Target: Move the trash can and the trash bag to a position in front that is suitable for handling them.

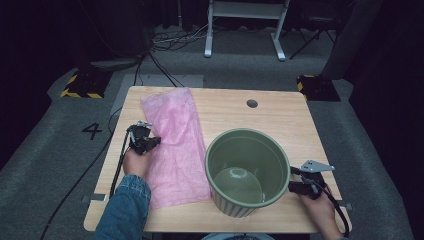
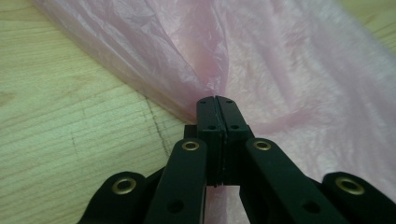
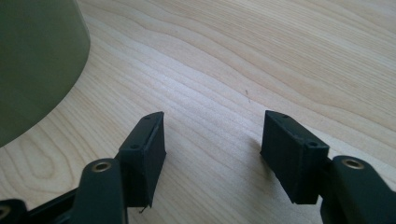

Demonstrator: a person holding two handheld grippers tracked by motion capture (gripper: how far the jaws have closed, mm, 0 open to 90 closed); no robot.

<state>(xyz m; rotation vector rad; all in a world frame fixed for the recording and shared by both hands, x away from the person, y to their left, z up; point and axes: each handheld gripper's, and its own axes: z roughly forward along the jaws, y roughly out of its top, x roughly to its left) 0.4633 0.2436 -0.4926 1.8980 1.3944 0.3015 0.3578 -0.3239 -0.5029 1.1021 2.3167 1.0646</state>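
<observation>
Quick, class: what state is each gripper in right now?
Left gripper: shut on the pink bag.
Right gripper: open, holding nothing.

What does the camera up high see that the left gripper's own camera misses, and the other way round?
High view alone: the green pot, the right gripper beside it, the whole wooden table, the floor beyond.

Left gripper view alone: close detail, the jaws of the left gripper closed together on a bunched fold of the pink plastic bag.

Both: the pink bag, the left gripper at its edge, and the table's wood.
</observation>
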